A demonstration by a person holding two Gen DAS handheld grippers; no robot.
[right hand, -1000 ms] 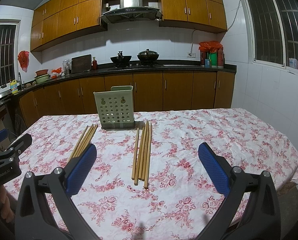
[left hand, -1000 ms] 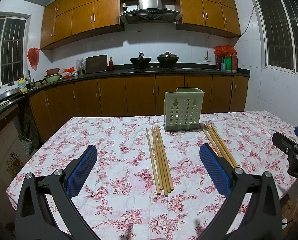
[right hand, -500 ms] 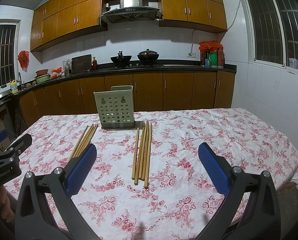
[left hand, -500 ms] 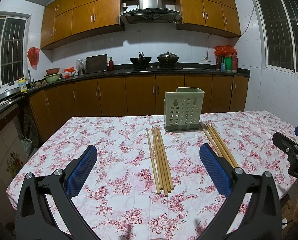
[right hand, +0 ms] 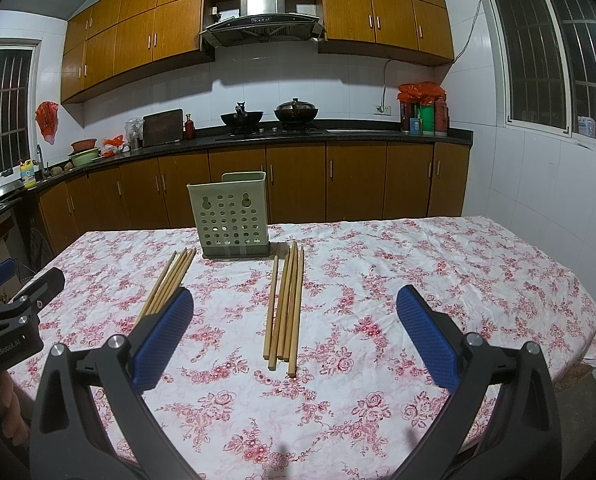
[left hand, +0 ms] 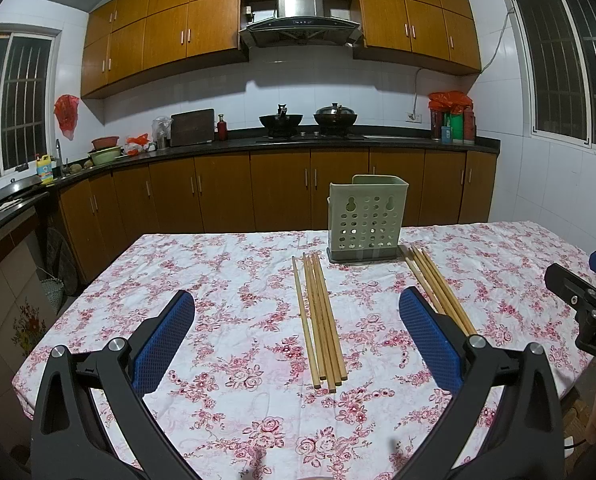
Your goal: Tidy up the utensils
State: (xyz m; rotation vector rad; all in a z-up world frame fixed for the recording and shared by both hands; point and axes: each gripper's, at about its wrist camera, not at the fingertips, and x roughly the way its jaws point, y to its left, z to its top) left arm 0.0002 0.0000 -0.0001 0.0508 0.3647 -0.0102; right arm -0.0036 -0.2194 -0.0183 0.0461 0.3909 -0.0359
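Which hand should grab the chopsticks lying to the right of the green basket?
Probably the right gripper. Those chopsticks lie straight ahead between its open fingers. The left gripper faces the other bunch instead, so it suits that one better.

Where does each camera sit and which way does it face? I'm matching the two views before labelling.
Left wrist: on the left gripper, facing the kitchen counter across the table; own open blue fingers show, right gripper at the right edge.
Right wrist: on the right gripper, facing likewise; left gripper at the left edge.
Shared: green holder, both chopstick bundles.
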